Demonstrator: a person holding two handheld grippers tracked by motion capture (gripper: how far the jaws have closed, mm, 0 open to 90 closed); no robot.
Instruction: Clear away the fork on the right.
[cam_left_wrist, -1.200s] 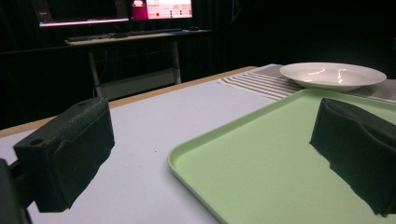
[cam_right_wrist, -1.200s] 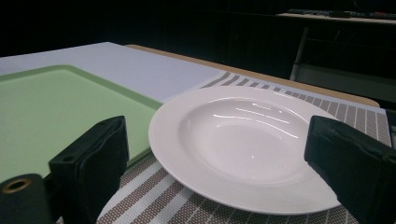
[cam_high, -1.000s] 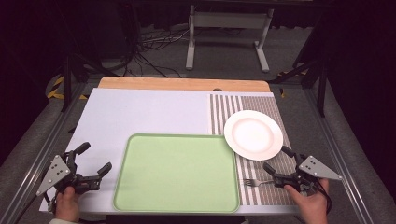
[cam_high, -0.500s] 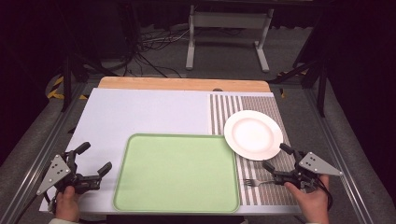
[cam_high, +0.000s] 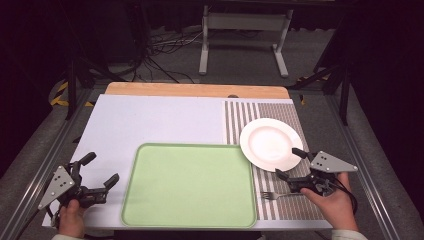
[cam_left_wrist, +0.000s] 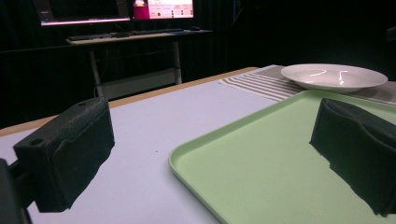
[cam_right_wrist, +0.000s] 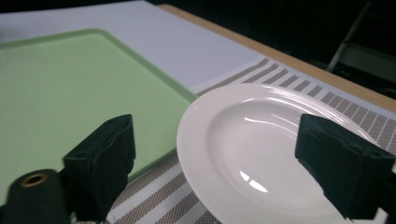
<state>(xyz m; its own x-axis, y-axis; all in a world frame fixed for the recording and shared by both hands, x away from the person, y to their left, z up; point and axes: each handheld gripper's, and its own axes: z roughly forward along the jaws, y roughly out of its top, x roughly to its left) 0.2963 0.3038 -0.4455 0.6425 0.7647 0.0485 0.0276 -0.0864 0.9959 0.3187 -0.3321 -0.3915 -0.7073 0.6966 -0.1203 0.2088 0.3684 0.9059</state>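
Observation:
A pale green tray (cam_high: 190, 185) lies at the near middle of the table. To its right, a white plate (cam_high: 271, 144) rests on a striped mat (cam_high: 265, 112), with a fork (cam_high: 280, 194) lying nearer me. My left gripper (cam_high: 102, 168) is open at the tray's left edge, holding nothing. My right gripper (cam_high: 288, 163) is open at the plate's near rim, just above the fork, touching neither. In the left gripper view the tray (cam_left_wrist: 261, 158) spreads between the parted jaws and the plate (cam_left_wrist: 334, 77) lies beyond. In the right gripper view the plate (cam_right_wrist: 261, 144) lies between the jaws beside the tray (cam_right_wrist: 60, 93).
The white table top (cam_high: 155, 120) stretches behind the tray to a wooden strip (cam_high: 195, 90) along the far edge. Metal rails run down both sides of the table. A stand and cables lie on the floor beyond.
My right gripper has edged forward and slightly left, toward the plate's near rim. The left gripper, tray, plate and fork have not moved.

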